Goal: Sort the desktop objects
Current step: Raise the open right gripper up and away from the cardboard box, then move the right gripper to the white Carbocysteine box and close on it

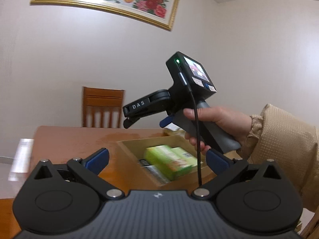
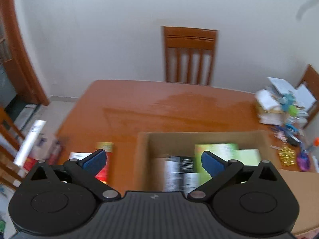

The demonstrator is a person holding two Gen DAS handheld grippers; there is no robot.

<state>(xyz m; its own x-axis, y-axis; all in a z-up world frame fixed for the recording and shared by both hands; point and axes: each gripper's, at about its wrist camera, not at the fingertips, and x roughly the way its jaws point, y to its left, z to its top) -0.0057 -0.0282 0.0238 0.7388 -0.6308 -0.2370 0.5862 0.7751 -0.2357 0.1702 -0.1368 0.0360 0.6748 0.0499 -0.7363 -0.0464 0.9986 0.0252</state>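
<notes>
An open cardboard box (image 2: 142, 151) stands on the wooden table (image 2: 159, 107). Inside it lie two green cartons (image 2: 219, 149) and a black-and-white packet (image 2: 183, 167); the left wrist view shows the same green cartons (image 1: 169, 159) in the box (image 1: 127, 145). A red and yellow packet (image 2: 104, 149) lies on the table just left of the box. My right gripper (image 2: 153, 161) hovers open and empty above the box's near edge. It also shows in the left wrist view, where the right gripper (image 1: 126, 121) is held by a hand (image 1: 223, 123) above the box. My left gripper (image 1: 157, 159) is open and empty, facing the box.
A heap of papers and small items (image 2: 283, 107) covers the table's right end, with a gold object (image 2: 287, 155) near the box. A wooden chair (image 2: 189, 55) stands behind the table. A second cardboard flap (image 2: 299, 189) lies at the near right. Boxes (image 2: 35, 145) sit left of the table.
</notes>
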